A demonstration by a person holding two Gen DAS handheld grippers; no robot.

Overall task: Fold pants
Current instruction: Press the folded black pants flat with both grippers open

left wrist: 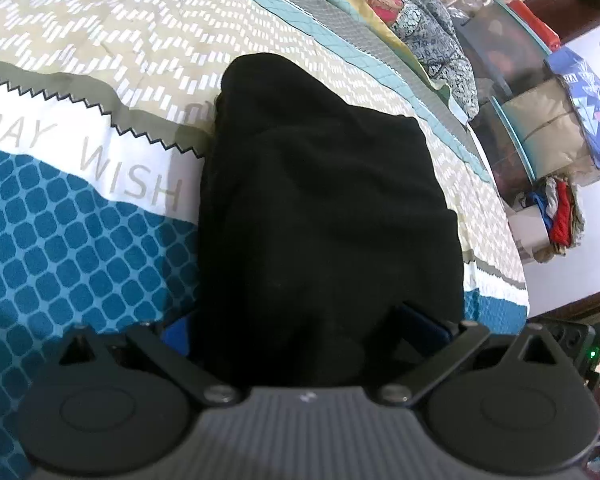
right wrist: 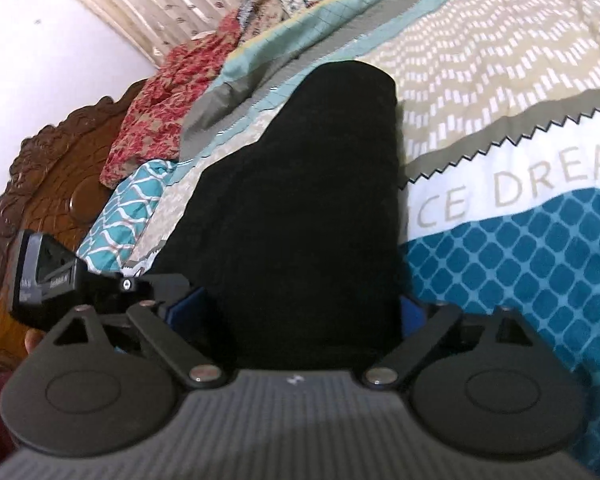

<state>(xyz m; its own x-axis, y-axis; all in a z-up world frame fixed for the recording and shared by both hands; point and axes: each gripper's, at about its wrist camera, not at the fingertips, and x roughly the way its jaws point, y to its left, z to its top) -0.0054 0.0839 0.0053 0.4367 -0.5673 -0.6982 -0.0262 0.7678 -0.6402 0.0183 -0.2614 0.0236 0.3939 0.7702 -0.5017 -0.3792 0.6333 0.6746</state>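
The black pants [left wrist: 324,208] lie as a folded bundle on the patterned bedspread [left wrist: 80,232]. In the left wrist view the cloth runs from the jaws away across the bed. My left gripper [left wrist: 300,332] is shut on the near edge of the pants; the cloth hides its blue fingers almost fully. In the right wrist view the pants [right wrist: 308,216] rise from my right gripper [right wrist: 304,320], which is shut on their near edge too. The other gripper's body [right wrist: 44,276] shows at the left of the right wrist view.
Pillows and a red floral cloth [right wrist: 168,92] lie at the bed's head by a carved wooden headboard [right wrist: 48,184]. Shelves with stacked clothes and bags [left wrist: 540,128] stand beyond the bed's far side. A white wall [right wrist: 40,40] is behind.
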